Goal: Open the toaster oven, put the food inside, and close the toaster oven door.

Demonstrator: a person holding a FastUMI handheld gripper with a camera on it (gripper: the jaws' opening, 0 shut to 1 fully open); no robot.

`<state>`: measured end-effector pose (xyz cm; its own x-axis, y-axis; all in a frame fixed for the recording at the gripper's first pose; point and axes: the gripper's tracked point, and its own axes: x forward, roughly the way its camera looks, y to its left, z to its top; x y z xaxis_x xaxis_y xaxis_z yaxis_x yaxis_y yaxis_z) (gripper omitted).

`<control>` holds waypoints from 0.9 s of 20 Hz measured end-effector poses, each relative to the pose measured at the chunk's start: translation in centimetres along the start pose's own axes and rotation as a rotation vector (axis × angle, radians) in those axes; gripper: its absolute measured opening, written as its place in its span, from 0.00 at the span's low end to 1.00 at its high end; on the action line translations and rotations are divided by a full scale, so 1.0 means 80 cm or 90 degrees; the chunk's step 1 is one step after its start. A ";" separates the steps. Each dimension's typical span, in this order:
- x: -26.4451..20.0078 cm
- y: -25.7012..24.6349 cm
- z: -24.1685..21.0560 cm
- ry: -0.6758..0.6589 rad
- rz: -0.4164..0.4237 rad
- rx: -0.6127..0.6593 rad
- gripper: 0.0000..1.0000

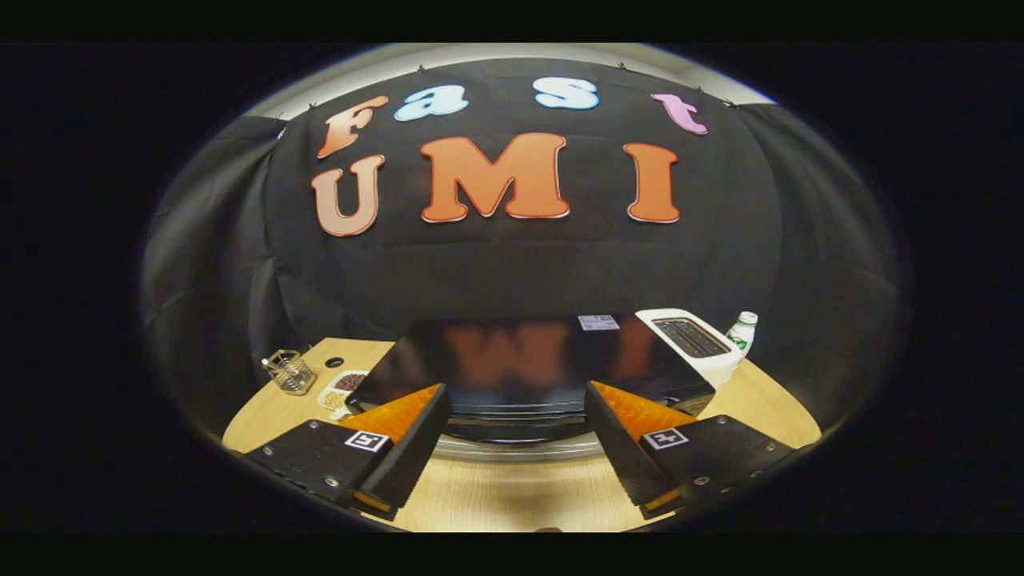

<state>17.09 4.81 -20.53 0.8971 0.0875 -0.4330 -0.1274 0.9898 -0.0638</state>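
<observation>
Two fingers apart (nothing between) | tool [516,424] above table [512,496] | toaster oven [520,368] just ahead, door shut

The gripper [516,416] camera looks forward and slightly down (close in) over the toaster oven [512,364] top.

Recording booth staged as a kitchen, black cloth wall [512,264] behind a wooden surface [512,496], toaster oven [512,368] at centre, white toaster [692,340] and bottle [742,330] right of it, wire basket [290,372] left.
</observation>
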 end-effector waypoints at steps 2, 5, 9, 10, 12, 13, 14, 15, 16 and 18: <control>0.015 -0.003 -0.006 0.006 -0.009 -0.009 0.99; 0.028 -0.005 -0.011 0.011 -0.012 -0.001 0.99; 0.018 -0.003 -0.019 0.025 -0.002 -0.008 0.99; 0.009 -0.004 -0.024 0.035 -0.004 -0.010 1.00; 0.004 -0.005 -0.022 0.031 0.000 -0.008 1.00; 0.004 -0.008 -0.023 0.030 -0.003 -0.011 0.99; 0.001 -0.009 -0.026 0.041 -0.004 0.001 1.00; 0.000 -0.008 -0.027 0.040 -0.003 0.010 1.00; -0.005 -0.007 -0.032 0.046 0.000 0.001 1.00; -0.019 -0.007 -0.035 0.050 0.000 -0.002 1.00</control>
<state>14.63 3.80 -22.39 0.8611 0.0776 -0.5025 -0.1282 0.9895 -0.0669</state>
